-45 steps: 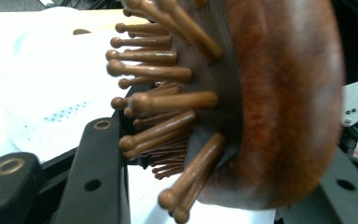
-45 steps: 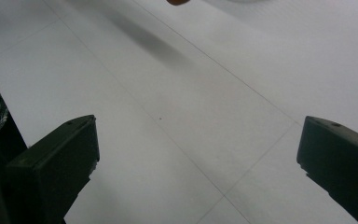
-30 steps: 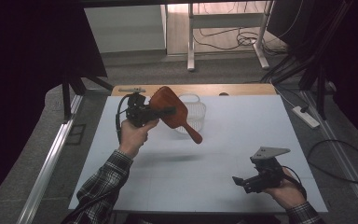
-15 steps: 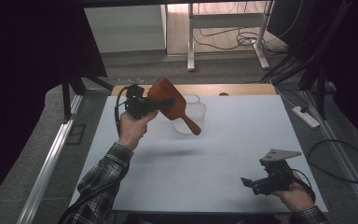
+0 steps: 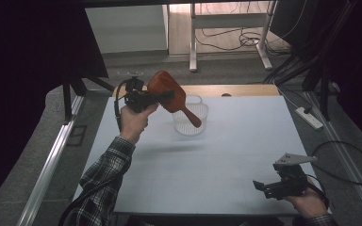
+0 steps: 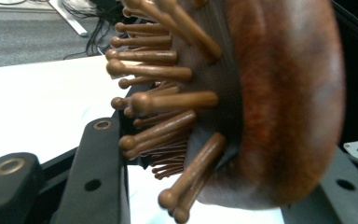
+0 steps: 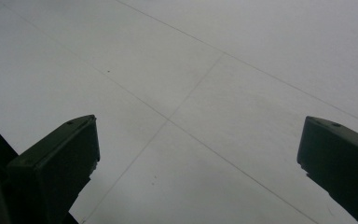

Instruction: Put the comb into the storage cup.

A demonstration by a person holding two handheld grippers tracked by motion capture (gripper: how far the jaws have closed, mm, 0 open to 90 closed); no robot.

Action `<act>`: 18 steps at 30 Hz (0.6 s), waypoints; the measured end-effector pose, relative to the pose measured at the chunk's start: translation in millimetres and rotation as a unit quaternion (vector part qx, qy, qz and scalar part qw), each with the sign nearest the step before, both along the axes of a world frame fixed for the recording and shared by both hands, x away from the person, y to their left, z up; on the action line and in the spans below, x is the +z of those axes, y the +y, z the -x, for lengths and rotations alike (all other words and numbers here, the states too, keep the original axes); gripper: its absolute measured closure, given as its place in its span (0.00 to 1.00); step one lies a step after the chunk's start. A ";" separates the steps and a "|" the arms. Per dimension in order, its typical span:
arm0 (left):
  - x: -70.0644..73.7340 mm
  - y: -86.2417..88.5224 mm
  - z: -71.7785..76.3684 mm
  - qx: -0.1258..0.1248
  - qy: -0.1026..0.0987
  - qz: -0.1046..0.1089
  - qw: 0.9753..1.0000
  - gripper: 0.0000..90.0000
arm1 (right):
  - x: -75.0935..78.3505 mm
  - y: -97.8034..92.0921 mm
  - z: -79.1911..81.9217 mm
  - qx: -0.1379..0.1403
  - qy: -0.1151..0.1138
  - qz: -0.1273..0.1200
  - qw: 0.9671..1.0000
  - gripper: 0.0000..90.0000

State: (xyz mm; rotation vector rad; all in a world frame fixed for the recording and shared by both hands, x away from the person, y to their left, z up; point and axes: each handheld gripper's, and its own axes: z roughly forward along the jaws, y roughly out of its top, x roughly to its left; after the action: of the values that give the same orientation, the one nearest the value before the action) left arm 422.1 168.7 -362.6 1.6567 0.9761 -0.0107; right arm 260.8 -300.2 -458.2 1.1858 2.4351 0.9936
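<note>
Near right corner first: right gripper (image 5: 264, 188) parked low over the white table (image 5: 226, 160), held in a hand (image 5: 306, 202) coming in from the bottom edge, grey three-cornered plate on top, cable trailing off to the right. Jaws spread wide, nothing between them, just bare tabletop in the right gripper view (image 7: 198, 154). Pointing left across the table, roughly level.

Further in, left side: plaid sleeve (image 5: 103, 179) reaching up and forward, forearm raised well off the table, hand (image 5: 133, 121) wrapped around the left gripper (image 5: 162, 95). Lifted high, aimed to the right, casting a shadow on the table below. Jaws clamped on a wooden hairbrush (image 5: 169, 94), gripping the paddle head, one jaw on the bristle side and one on the smooth back. Up close in the left gripper view: brown hairbrush (image 6: 270, 102) with its round-tipped wooden pins (image 6: 168, 100) sticking out toward the left jaw, glossy reddish back facing the right jaw. Handle slanting down and to the right, tip hanging over the basket.

Far middle: small clear mesh basket (image 5: 200, 120), sitting on the table near the far edge, just right of the raised hand. Looks empty inside, only the brush handle crossing in front of its rim, not clearly touching.
</note>
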 end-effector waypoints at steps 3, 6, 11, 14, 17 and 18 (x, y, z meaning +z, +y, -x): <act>2.2 1.4 -3.0 0.005 -0.002 -0.001 1.000 0.59 | 0.4 -4.7 3.1 -0.012 0.002 -0.004 1.000 0.00; 3.4 2.7 -6.3 0.012 -0.002 -0.003 1.000 0.59 | 0.7 -8.6 6.3 -0.023 0.003 -0.001 1.000 0.00; 3.3 4.0 -11.0 0.022 -0.002 -0.003 1.000 0.59 | 0.6 -12.4 10.5 -0.032 0.004 0.004 0.999 0.00; 2.1 4.4 -14.9 0.030 -0.003 -0.003 1.000 0.59 | 1.9 -14.5 12.8 -0.035 0.002 0.002 0.999 0.00; 1.1 4.3 -18.3 0.036 -0.002 -0.003 0.999 0.59 | 2.4 -17.0 13.9 -0.040 0.006 -0.001 0.999 0.00; 0.8 4.2 -19.1 0.038 -0.002 -0.004 0.999 0.59 | 2.6 -17.8 14.2 -0.041 0.005 -0.003 0.999 0.00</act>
State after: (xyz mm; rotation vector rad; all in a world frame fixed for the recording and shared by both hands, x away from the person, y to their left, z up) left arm 441.3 173.0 -361.8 1.6255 1.0365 0.0459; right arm 246.6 -318.0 -455.6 1.2848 2.3723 0.9727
